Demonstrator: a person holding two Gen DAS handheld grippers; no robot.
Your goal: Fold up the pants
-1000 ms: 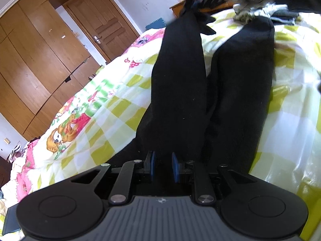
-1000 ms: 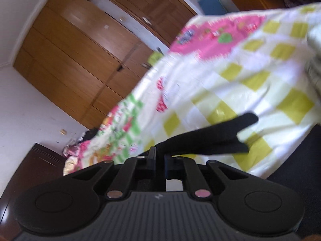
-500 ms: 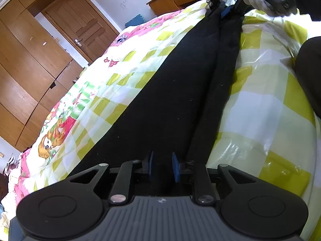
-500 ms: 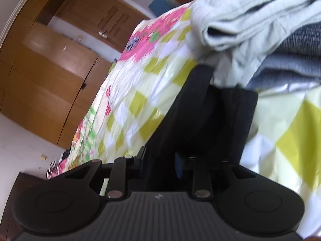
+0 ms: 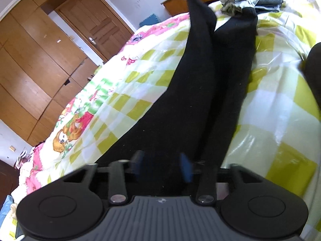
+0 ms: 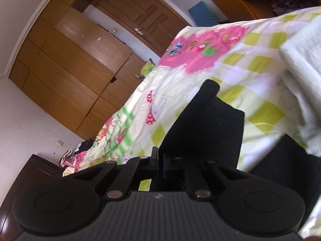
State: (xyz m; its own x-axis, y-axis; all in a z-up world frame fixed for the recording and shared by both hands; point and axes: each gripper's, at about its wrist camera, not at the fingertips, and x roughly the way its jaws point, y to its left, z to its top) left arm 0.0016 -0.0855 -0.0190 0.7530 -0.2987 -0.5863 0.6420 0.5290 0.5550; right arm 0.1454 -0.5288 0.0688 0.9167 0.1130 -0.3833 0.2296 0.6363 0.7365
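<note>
Two black pant legs (image 5: pixel 200 92) run lengthwise across the checked bedspread (image 5: pixel 276 108), straight ahead of the left gripper (image 5: pixel 163 165), its fingers spread around the waist end. At the far cuff, the right gripper (image 6: pixel 160 163) pinches one lifted leg, so the fold likely travels along that axis.

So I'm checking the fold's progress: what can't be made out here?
- Waistband of the black pants: left wrist view, hidden under the left tongs.
- Cloth pinched in the right tongs: right wrist view, covered by their body.
- Clothes pile: left wrist view, too small and blurred.
</note>
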